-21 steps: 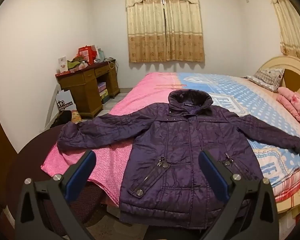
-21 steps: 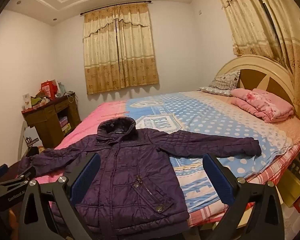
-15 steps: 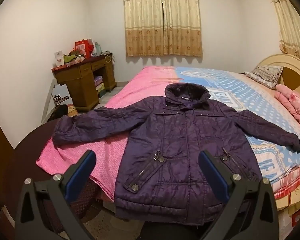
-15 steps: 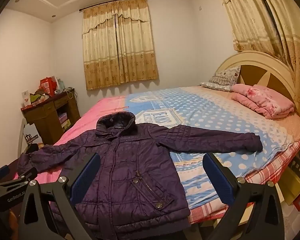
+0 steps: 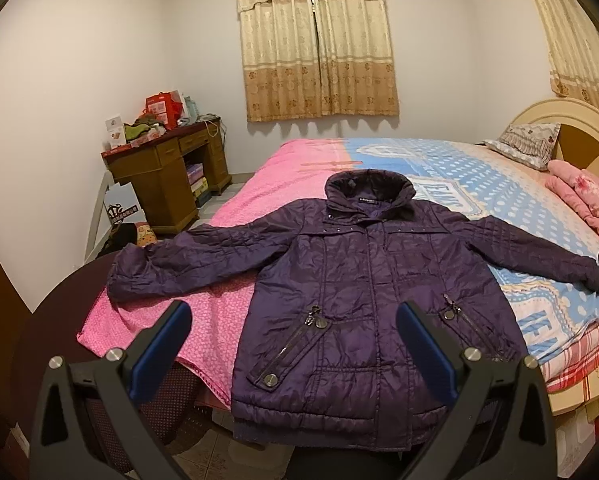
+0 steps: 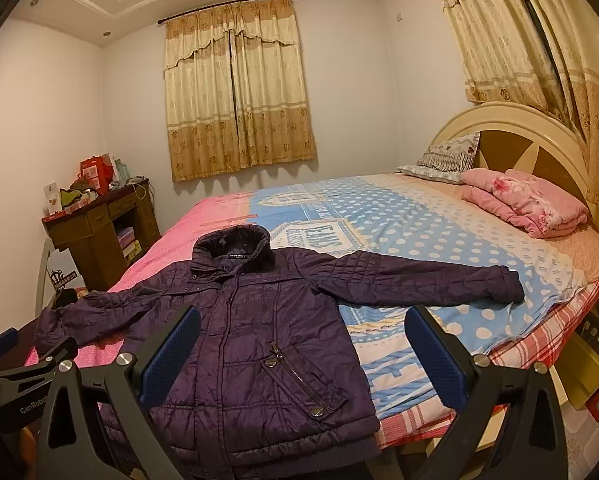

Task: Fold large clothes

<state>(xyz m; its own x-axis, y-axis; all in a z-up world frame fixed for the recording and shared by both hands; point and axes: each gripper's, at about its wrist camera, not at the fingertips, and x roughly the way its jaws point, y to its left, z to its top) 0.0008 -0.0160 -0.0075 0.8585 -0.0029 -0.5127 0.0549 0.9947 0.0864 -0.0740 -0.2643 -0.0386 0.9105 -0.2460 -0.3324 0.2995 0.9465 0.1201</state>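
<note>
Nearest, the left gripper and the right gripper both hang in front of the bed with jaws spread wide and nothing between them. Just beyond, a purple quilted jacket lies face up across the bed's near edge, sleeves stretched out sideways, hem overhanging. Farther along the bed, a folded pink blanket sits by the headboard. A wooden desk stands beside the bed's far corner.

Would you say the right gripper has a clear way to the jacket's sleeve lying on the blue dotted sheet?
Probably yes. The right gripper is open and empty, and that sleeve of the jacket lies flat on the bed with nothing on or in front of it.
</note>
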